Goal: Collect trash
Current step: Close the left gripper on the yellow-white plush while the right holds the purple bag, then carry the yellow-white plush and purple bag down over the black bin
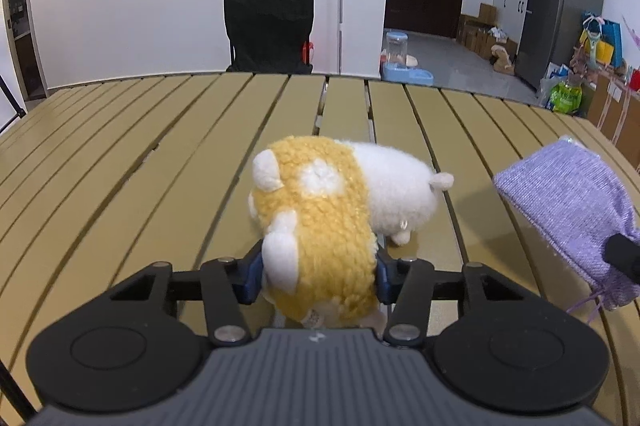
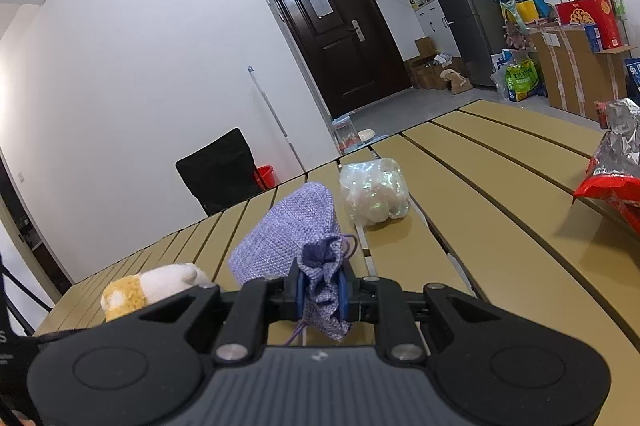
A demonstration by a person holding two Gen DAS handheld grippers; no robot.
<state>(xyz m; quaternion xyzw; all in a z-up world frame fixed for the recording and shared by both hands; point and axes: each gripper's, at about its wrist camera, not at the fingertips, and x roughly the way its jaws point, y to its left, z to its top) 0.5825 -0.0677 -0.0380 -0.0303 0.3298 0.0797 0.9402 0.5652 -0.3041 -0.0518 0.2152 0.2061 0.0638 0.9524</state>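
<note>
My left gripper [image 1: 318, 272] is shut on a yellow and white plush toy [image 1: 336, 210], held just above the slatted table [image 1: 140, 162]. The toy also shows at the left in the right wrist view [image 2: 152, 286]. My right gripper [image 2: 322, 290] is shut on the gathered neck of a purple drawstring pouch [image 2: 288, 238]. The pouch body sticks up and forward from the jaws. In the left wrist view the pouch [image 1: 568, 202] hangs to the right of the toy. A crumpled clear plastic bag [image 2: 376, 194] lies on the table beyond the pouch. A red and silver snack wrapper [image 2: 616, 170] lies at the far right.
A black chair [image 1: 268, 30] stands behind the table's far edge. A red bucket [image 2: 266, 176] and a mop pole [image 1: 341, 6] are by the wall. A pet feeder [image 1: 400, 62], boxes and bags sit on the floor near the dark door [image 2: 340, 38] and fridge.
</note>
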